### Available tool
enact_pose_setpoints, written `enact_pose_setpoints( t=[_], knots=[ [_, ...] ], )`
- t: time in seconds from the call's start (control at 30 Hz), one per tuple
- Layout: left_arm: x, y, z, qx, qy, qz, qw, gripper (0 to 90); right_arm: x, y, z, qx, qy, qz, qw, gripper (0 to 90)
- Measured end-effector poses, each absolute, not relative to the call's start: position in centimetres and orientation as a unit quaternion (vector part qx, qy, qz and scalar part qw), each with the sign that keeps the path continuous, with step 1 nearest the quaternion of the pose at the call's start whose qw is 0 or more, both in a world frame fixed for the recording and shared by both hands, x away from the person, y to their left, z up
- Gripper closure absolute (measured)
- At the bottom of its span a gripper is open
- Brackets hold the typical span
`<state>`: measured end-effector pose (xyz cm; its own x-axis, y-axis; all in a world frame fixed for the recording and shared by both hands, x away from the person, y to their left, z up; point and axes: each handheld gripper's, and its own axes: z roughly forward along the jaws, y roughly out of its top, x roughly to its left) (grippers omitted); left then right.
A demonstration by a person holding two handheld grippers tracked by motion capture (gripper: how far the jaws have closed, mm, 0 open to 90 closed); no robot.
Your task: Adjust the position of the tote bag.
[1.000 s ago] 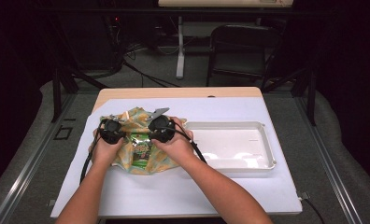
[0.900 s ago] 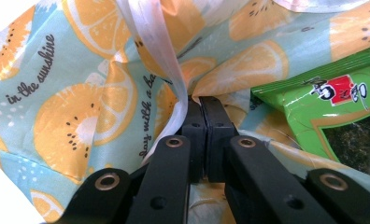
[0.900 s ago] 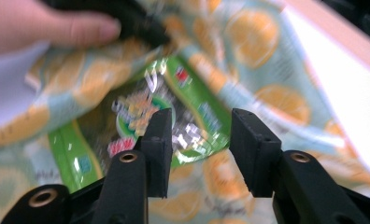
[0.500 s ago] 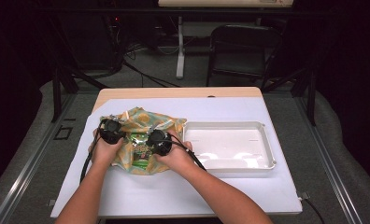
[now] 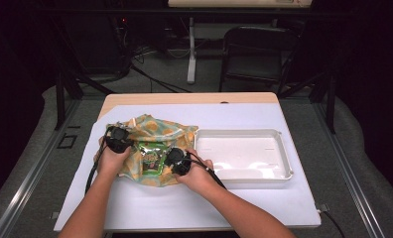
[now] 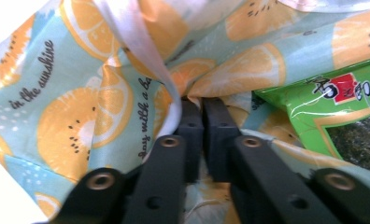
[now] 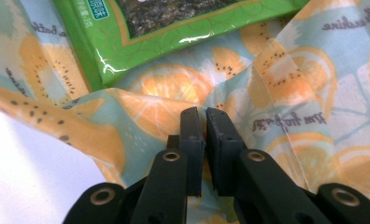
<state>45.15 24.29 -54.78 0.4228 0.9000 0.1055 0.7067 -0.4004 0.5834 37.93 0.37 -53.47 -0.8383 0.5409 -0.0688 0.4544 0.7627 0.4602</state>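
While both grippers work at the fruit-print cloth (image 5: 157, 131), which lies on the white sheet (image 5: 264, 208) just left of the empty white tray (image 5: 241, 179), a green snack packet (image 5: 151, 155) rests on the cloth's middle. Left gripper (image 6: 196, 103): jaws nearly together, clamping a gathered ridge of cloth, though they have just been easing apart. Right gripper (image 7: 201, 114): jaws have just been closing and stand almost together at a fold near the packet's corner; whether fabric is actually caught between the pads is hard to judge, since the crease lies right at the tips.

Risks, as judged from this arrangement:
(a) The loosening left grip may let its ridge slip free, so that side of the cloth falls flat.
(b) If the right jaws pinch only the crease edge, or nothing, a lift there comes up empty.
(c) Uneven raising of the two sides would tilt the cloth, and the glossy packet could slide off towards the tray or sheet.
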Motion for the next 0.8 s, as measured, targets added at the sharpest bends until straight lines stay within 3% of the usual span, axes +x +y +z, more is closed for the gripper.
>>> enact_pose_setpoints(
  t=[0.27, 0.67, 0.8],
  knots=[
    [43.4, 24.7, -51.8, 0.792, 0.491, 0.199, 0.302, 60.5, 38.0, 0.5, -53.7, 0.272, 0.931, 0.22, 0.102, 83.8],
    [38.6, 22.3, -48.2, 0.815, 0.427, 0.172, 0.353, 60.7, 38.0, 0.3, -53.8, 0.28, 0.928, 0.225, 0.1, 83.8],
    [37.9, 21.3, -49.0, 0.828, 0.415, 0.157, 0.343, 79.7, 38.0, 0.2, -53.8, 0.282, 0.927, 0.226, 0.096, 83.8]
  ],
)
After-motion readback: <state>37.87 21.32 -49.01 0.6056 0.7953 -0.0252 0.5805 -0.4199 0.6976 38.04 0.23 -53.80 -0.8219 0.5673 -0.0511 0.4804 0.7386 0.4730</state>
